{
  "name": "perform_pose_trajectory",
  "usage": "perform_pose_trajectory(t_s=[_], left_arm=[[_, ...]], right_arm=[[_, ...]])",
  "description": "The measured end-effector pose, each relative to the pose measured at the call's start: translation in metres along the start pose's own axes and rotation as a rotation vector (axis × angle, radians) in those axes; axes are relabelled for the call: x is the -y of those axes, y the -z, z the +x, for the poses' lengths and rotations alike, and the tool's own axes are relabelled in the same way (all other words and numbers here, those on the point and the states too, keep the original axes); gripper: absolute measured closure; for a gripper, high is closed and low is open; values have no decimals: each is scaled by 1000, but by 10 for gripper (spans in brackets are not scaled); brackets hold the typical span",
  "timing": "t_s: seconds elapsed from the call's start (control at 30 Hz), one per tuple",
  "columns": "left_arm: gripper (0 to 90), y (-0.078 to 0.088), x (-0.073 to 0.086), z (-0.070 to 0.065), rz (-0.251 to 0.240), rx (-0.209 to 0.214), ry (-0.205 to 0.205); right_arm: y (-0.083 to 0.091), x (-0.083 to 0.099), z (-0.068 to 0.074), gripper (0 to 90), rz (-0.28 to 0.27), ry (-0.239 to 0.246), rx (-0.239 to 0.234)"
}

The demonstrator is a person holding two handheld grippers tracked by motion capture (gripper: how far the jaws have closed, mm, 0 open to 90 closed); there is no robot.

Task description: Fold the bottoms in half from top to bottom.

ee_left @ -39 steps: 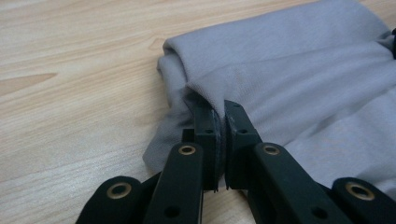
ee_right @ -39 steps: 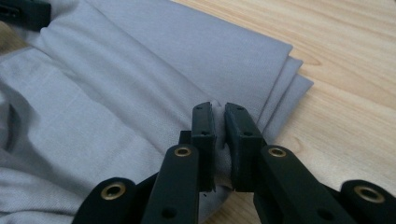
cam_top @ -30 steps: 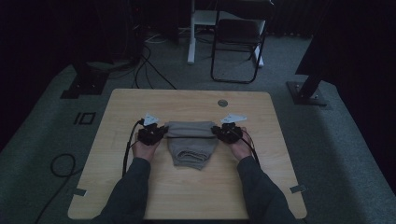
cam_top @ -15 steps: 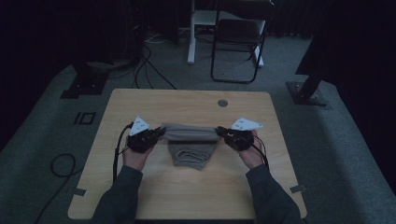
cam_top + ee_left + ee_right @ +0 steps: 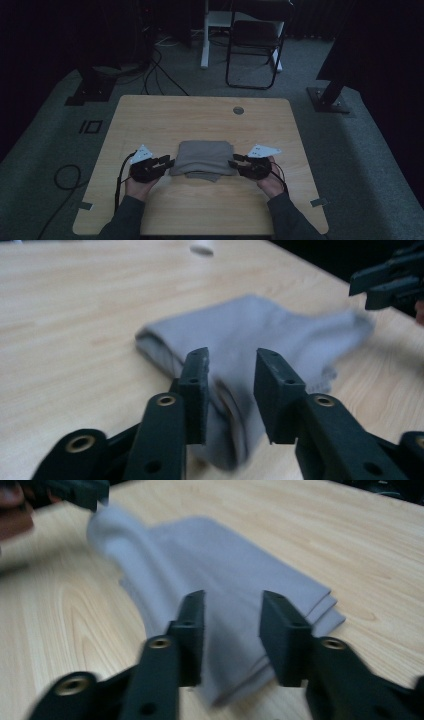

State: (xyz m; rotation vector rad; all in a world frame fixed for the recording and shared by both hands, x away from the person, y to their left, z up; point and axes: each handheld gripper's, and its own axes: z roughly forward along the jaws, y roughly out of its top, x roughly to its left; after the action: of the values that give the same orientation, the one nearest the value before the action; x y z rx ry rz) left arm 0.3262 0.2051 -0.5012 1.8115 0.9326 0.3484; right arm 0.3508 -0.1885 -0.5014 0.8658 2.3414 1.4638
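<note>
A folded grey cloth (image 5: 205, 158) lies on the wooden tabletop (image 5: 200, 120), a little nearer the person's edge than the middle, with the rest of the surface bare except for a small round grommet (image 5: 238, 110) toward the far edge. Beyond the tabletop stand a dark chair (image 5: 255, 45), a white post (image 5: 205, 35), cables (image 5: 160, 65) on the carpet and two black stand bases (image 5: 90, 92) at either side; none of these lies between the hands and the cloth. The left hand-held gripper (image 5: 167, 162) sits at the cloth's left edge and the right hand-held gripper (image 5: 235, 160) at its right edge, both pointing inward. In the left gripper view the cloth's near corner lies between the parted jaws without being pinched, and the right gripper view shows the same, its layered edge below the gap. Both pairs of jaws have just been opening and now stand apart, the cloth released. Compared with a second ago, the hands have drawn back toward the person and outward, and the cloth, then stretched between the two grippers farther up the tabletop, now rests flat as a neater, compact fold.
</note>
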Motion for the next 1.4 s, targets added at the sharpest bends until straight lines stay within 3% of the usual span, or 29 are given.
perform_pose_trajectory(t_s=[0.1, 0.2, 0.3, 0.37, 0.5, 0.57, 0.67, 0.9, 1.13, 1.4], left_arm=[[638, -7, -9, -3, 9, -9, -19], [630, -22, -14, -3, 50, -29, -27], [630, -38, -14, 1, 111, -26, 7], [631, -46, -10, 1, 150, -7, 14], [622, -45, 0, -9, 195, 43, -20], [612, -42, 2, -13, 194, 39, -46], [605, -39, -1, -12, 161, 43, -26], [581, -56, 11, -16, 229, 34, -35], [598, -65, 19, -17, 269, 14, -37], [602, -72, 20, -16, 257, 11, -15]], right_arm=[[-1, -6, -5, 561, -26, -36, 16], [-11, -8, -3, 555, 11, -23, 51], [-25, -8, 1, 554, 57, -20, 62], [-34, -6, 4, 546, 96, -5, 60], [-40, 1, 15, 537, 142, 26, 16], [-40, 4, 19, 528, 159, 45, -9], [-38, 5, 20, 527, 146, 44, 0], [-49, 7, 21, 499, 166, 25, -3], [-58, 13, 23, 507, 200, 54, 38], [-61, 15, 11, 510, 192, 14, 52]])
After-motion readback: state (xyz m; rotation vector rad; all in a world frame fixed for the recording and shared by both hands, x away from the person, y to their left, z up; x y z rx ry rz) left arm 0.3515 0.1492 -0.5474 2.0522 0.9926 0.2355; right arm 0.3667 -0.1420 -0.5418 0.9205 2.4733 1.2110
